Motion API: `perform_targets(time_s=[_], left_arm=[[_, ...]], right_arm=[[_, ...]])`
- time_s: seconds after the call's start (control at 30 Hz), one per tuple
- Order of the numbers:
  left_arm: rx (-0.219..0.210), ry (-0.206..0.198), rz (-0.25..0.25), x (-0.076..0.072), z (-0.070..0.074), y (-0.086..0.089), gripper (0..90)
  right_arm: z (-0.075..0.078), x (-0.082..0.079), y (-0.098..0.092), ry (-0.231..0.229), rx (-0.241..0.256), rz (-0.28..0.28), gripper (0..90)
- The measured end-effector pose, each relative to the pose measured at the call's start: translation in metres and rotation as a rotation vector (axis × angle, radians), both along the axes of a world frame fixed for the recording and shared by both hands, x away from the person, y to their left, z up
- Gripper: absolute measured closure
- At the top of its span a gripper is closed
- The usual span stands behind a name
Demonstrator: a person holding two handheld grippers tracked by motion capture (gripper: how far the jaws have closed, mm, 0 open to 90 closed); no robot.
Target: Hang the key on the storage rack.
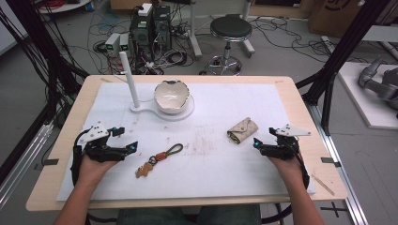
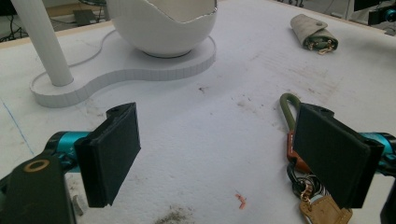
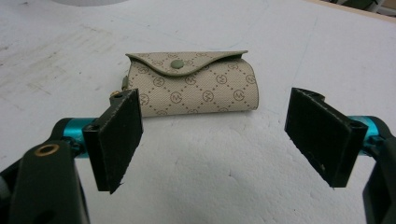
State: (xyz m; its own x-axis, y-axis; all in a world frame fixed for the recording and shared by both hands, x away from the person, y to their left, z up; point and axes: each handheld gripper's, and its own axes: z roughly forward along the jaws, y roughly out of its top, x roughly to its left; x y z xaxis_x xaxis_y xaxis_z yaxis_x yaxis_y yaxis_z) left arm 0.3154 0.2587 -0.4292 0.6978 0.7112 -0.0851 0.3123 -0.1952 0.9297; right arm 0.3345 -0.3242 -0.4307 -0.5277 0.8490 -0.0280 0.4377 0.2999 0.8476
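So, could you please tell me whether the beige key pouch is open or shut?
Shut: the key pouch has its flap folded down, over the green snap.

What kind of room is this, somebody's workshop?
More likely a research lab: computer boxes and tangled cables sit on the floor beyond the table, beside a stool, and a person works with hand-held grippers.

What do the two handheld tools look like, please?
Each tool, left and right, has a black body, two flat black pads on teal rods, a grey three-cornered plate on top and a black cable. The forearms are bare.
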Motion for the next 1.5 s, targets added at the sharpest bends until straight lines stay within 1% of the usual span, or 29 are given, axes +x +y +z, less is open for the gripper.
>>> perform_targets(time_s=[0.07, 0.13, 0.2, 0.3, 0.43, 0.5, 0.63, 0.67, 0.7, 0.77, 0.87, 0.9, 0.93, 0.97, 1.0, 1.03, 1.07, 1.1, 1.13, 1.17, 1.27, 1.37, 1.43, 1.5], left_arm=[[-0.001, 0.003, 0.003, 0.001, 0.000, 0.000, 15.2], [-0.002, 0.006, 0.004, 0.001, -0.001, 0.000, 15.2], [0.005, 0.013, 0.000, 0.001, -0.001, -0.001, 15.2], [0.008, 0.017, -0.008, 0.000, -0.001, -0.003, 15.2], [0.017, 0.026, -0.045, 0.000, -0.002, -0.011, 15.2], [0.020, 0.026, -0.050, 0.001, -0.002, -0.013, 15.2], [0.038, 0.043, -0.077, 0.003, -0.004, -0.024, 15.2], [0.047, 0.048, -0.086, 0.004, -0.004, -0.026, 15.2], [0.047, 0.048, -0.086, 0.004, -0.004, -0.026, 15.2], [0.065, 0.064, -0.108, 0.005, -0.006, -0.034, 15.2], [0.083, 0.076, -0.132, 0.006, -0.008, -0.043, 15.2], [0.083, 0.076, -0.132, 0.006, -0.008, -0.043, 15.2], [0.100, 0.088, -0.154, 0.007, -0.010, -0.050, 15.3], [0.108, 0.097, -0.163, 0.007, -0.011, -0.054, 15.2], [0.112, 0.110, -0.181, 0.008, -0.012, -0.057, 15.3], [0.125, 0.118, -0.200, 0.008, -0.013, -0.061, 15.2], [0.147, 0.126, -0.218, 0.008, -0.014, -0.063, 15.3], [0.173, 0.130, -0.227, 0.008, -0.015, -0.067, 15.3], [0.186, 0.135, -0.239, 0.008, -0.015, -0.070, 15.3], [0.191, 0.135, -0.247, 0.008, -0.016, -0.073, 15.3], [0.214, 0.137, -0.255, 0.009, -0.018, -0.081, 15.4], [0.261, 0.138, -0.265, 0.009, -0.020, -0.088, 16.2], [0.291, 0.144, -0.262, 0.009, -0.022, -0.091, 19.2], [0.300, 0.146, -0.259, 0.009, -0.023, -0.093, 23.2]], right_arm=[[0.000, 0.001, -0.001, -0.003, -0.001, -0.002, 19.5], [-0.001, 0.001, -0.001, 0.005, 0.005, -0.005, 19.5], [-0.002, 0.002, -0.001, 0.008, 0.001, 0.003, 19.5], [-0.002, 0.001, 0.000, 0.007, -0.003, -0.001, 19.5], [-0.001, -0.001, 0.003, 0.003, -0.012, 0.003, 19.5], [-0.001, -0.001, 0.004, 0.002, -0.012, 0.005, 19.5], [-0.001, 0.001, 0.007, 0.004, -0.023, 0.016, 19.5], [-0.001, 0.001, 0.007, 0.006, -0.024, 0.018, 19.5], [-0.001, 0.001, 0.007, 0.006, -0.024, 0.018, 19.5], [-0.001, 0.000, 0.005, 0.004, -0.016, 0.014, 19.5], [-0.001, -0.001, 0.003, 0.003, -0.010, 0.011, 19.5], [-0.001, -0.001, 0.003, 0.003, -0.010, 0.011, 19.5], [-0.001, -0.001, 0.002, 0.006, -0.012, 0.011, 19.5], [-0.001, -0.002, 0.002, 0.006, -0.011, 0.012, 19.5], [-0.002, -0.002, 0.002, 0.006, -0.014, 0.012, 19.5], [-0.002, -0.002, 0.001, 0.006, -0.016, 0.013, 19.5], [-0.002, -0.002, 0.001, 0.006, -0.016, 0.012, 19.5], [-0.002, -0.003, 0.001, 0.007, -0.014, 0.011, 19.5], [-0.002, -0.003, 0.001, 0.008, -0.014, 0.010, 19.5], [-0.002, -0.003, 0.001, 0.010, -0.013, 0.010, 19.5], [-0.002, -0.003, 0.001, 0.012, -0.017, 0.017, 19.5], [-0.003, -0.003, 0.001, 0.012, -0.020, 0.018, 19.5], [-0.003, -0.003, 0.001, 0.013, -0.018, 0.018, 19.5], [-0.003, -0.004, 0.001, 0.014, -0.017, 0.017, 19.5]])
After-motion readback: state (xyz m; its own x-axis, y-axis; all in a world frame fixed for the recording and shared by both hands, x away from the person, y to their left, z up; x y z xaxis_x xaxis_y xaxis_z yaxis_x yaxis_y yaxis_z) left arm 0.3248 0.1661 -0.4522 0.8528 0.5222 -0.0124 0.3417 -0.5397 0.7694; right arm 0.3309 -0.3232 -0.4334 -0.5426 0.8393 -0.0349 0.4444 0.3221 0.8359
